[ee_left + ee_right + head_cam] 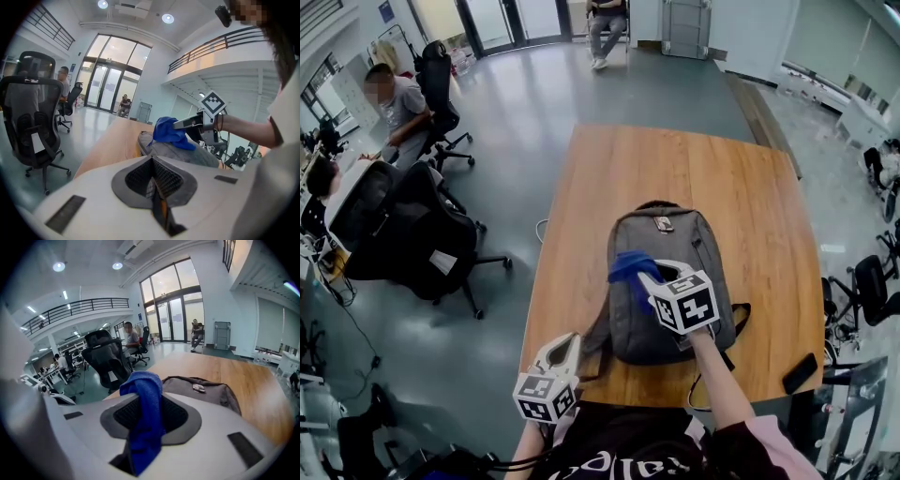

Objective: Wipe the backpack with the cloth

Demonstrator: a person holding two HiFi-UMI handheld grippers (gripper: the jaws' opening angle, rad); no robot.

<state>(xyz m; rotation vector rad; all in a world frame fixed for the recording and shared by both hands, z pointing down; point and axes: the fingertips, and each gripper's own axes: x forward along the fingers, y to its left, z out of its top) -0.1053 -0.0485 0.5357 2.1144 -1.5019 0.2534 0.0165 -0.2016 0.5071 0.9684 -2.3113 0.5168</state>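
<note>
Firmly clamped, right hand-held gripper (646, 277) on blue cloth (626, 266), over backpack (666, 234)

Matt wood table (741, 187), woven backpack (661, 281), fleecy cloth (630, 267)

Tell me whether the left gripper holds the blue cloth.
No, the blue cloth is clamped in the right gripper; the left gripper is shut, empty.

Head cam: high up, facing steeply down on table (609, 187); backpack (670, 281) mid-frame. Left gripper (567, 342) cam: low at near table edge, looks across at backpack's side & right gripper (647, 277); fairly near. Right gripper cam: just over backpack, v. close; cloth (143, 418) fills foreground; faces glass doors (178, 319). All 3 share backpack, table, doors.
</note>
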